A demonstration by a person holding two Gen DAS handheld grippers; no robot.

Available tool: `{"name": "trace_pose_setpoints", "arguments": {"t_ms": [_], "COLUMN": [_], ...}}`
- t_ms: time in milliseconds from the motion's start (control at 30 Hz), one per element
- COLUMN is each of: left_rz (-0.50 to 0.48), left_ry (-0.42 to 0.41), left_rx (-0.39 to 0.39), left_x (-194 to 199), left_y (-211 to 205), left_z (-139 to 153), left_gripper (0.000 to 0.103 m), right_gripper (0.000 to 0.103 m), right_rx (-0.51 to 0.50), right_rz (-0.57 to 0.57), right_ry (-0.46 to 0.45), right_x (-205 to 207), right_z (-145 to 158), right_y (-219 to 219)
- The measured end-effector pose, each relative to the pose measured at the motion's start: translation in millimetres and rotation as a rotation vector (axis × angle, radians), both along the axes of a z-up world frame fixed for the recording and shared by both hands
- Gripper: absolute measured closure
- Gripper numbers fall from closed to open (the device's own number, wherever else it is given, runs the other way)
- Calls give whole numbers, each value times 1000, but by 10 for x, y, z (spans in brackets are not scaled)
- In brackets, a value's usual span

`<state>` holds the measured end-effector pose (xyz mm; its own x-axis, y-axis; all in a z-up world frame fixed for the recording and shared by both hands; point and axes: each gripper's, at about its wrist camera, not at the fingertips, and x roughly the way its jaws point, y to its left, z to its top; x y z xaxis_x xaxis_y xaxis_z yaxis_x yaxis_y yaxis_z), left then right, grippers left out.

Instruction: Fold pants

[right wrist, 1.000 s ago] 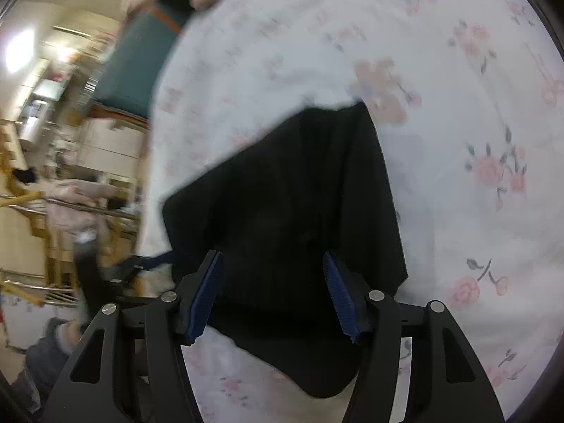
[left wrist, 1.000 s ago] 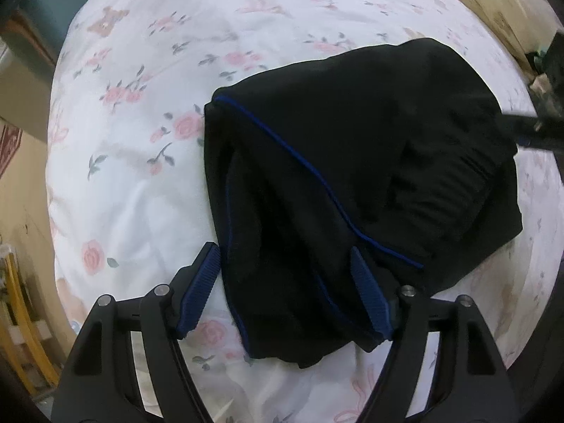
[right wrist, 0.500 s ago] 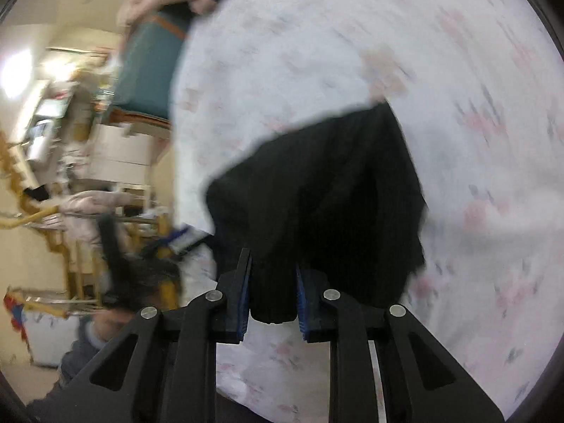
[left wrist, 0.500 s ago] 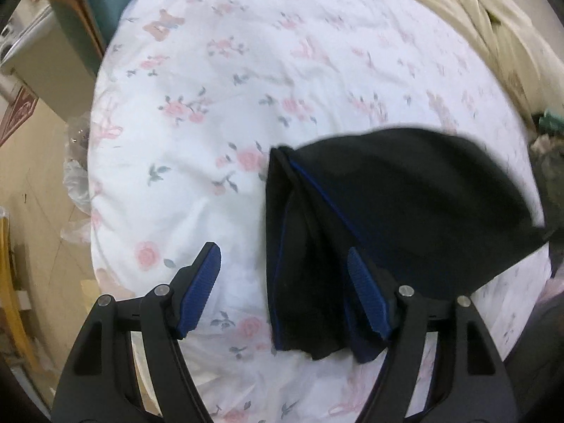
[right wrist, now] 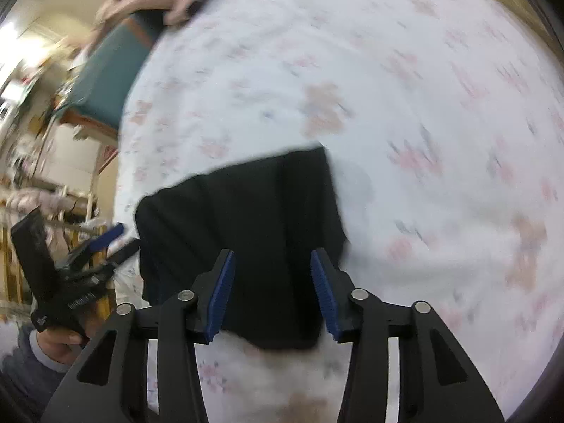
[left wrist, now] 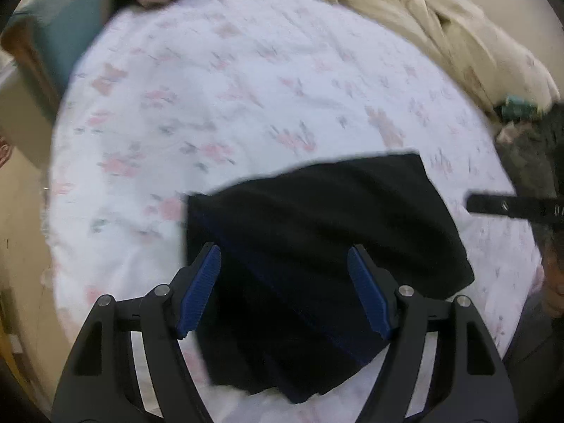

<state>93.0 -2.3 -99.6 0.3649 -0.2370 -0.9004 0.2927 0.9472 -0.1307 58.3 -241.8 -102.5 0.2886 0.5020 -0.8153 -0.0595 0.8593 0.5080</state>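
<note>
Black pants (left wrist: 317, 232) with thin blue piping lie folded into a compact bundle on the flowered white bed sheet (left wrist: 218, 98). My left gripper (left wrist: 283, 292) is open above the near part of the bundle, holding nothing. In the right wrist view the same pants (right wrist: 246, 218) lie ahead of my right gripper (right wrist: 271, 289), which is open with its blue pads apart over the near edge of the cloth. The left gripper also shows at the left edge of the right wrist view (right wrist: 88, 253). Both views are motion-blurred.
A beige bunched duvet (left wrist: 423, 24) lies at the far side of the bed. A teal chair (left wrist: 67, 46) stands at the far left corner. The bed's left edge drops to the floor (left wrist: 21, 246). Shelves and clutter (right wrist: 38, 162) stand left of the bed.
My right gripper was shut on the pants half a second ago and has opened, letting the cloth go. The left gripper stayed open and shifted over the bundle. Both cameras pulled back.
</note>
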Motion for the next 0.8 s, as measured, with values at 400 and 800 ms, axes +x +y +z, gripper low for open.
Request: {"name": "trace_pose_setpoints", "arguments": {"t_ms": [400, 800], "left_rz": [-19, 280], "left_ry": [141, 104], "left_rx": [119, -25], "left_x": [-26, 380], "left_y": [42, 603], "left_z": [-414, -238], "left_gripper": [31, 26], "right_gripper": [98, 44], "right_rx": [-41, 69], "right_rz": [33, -132], "right_ry": [154, 76], "right_x": [288, 640], "right_z": [-556, -473], "right_y": [41, -429]}}
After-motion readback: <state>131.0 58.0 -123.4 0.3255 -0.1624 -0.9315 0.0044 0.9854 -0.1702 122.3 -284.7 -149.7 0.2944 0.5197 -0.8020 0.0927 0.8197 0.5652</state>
